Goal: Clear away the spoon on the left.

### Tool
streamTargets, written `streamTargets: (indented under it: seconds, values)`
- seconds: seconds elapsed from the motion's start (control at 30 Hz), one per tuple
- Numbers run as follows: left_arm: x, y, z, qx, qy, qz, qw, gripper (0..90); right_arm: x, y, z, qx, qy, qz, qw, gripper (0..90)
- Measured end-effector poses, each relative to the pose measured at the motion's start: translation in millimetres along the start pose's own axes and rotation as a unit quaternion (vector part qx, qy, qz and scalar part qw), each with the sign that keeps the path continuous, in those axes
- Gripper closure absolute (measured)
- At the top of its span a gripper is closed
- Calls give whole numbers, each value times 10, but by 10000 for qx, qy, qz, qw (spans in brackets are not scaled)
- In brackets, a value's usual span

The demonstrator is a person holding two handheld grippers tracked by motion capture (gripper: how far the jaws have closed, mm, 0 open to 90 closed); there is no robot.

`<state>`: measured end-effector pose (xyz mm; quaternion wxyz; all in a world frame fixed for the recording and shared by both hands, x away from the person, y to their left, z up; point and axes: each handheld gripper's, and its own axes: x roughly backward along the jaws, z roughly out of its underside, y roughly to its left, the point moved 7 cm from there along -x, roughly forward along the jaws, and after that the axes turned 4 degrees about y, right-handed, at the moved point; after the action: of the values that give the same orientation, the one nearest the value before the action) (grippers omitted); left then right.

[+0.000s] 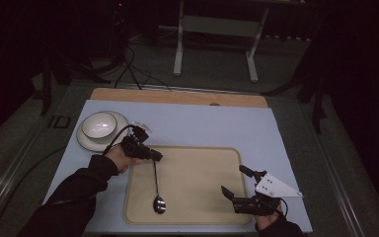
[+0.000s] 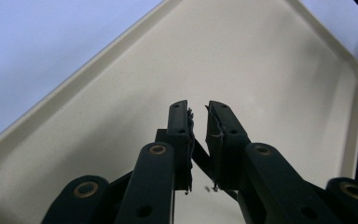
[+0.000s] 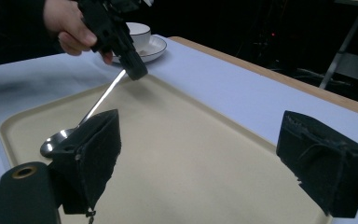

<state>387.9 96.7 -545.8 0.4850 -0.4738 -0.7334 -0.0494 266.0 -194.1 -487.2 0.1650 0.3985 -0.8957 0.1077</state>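
Nearest me, at the tabletop's near right corner, my right gripper [image 1: 234, 183] hovers over the near right part of the beige tray [image 1: 222, 163], its jaws spread wide with nothing between them. From its own view the spoon [image 3: 81, 123] lies ahead and to the left, bowl toward me, handle running away toward my left gripper [image 3: 133, 67]. My left gripper [image 1: 155, 156] sits over the tray's far left corner, and its jaws are pinched on the tip of the spoon's handle; in its own view the pads [image 2: 182, 123] stand only a narrow gap apart, with the thin handle caught lower down between them. The spoon's long axis runs from that corner toward the tray's near edge, where the bowl [image 1: 159, 204] seems to rest on or just above the tray surface; I cannot tell which. My left hand is plainly the one in charge of the spoon, the right well apart from it. A cup [image 1: 98, 124] on a saucer [image 1: 86, 140] waits at the tabletop's far left, just beyond my left hand [image 1: 121, 157], so I judge the spoon is probably bound there.
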Motion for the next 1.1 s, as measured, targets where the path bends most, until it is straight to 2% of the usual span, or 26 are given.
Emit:
streamTargets:
  seconds: [0.3, 0.47, 0.6, 0.8, 0.9, 1.1]
  values:
    - [-162, 95, 3, 137, -106, -49, 9998, 777, -3, -1, 2, -4, 1, -16, 10000, 139]
    - [-245, 139, 20, 191, -103, -123, 9997, 744, -6, -1, 4, 1, 5, -26, 10000, 139]
    - [-303, 143, 16, 236, -88, -103, 9996, 744, -8, -1, 6, -4, 14, -31, 10000, 139]
    - [-378, 148, 4, 214, -24, -138, 9997, 745, -10, 3, 9, -7, 28, -44, 10000, 139]
    - [-385, 174, -6, 244, -75, -253, 9994, 744, -11, 4, 10, -12, 33, -52, 10000, 139]
    - [-330, 256, -52, 324, -387, -508, 9974, 723, -13, 4, 12, -37, 28, -73, 10000, 139]
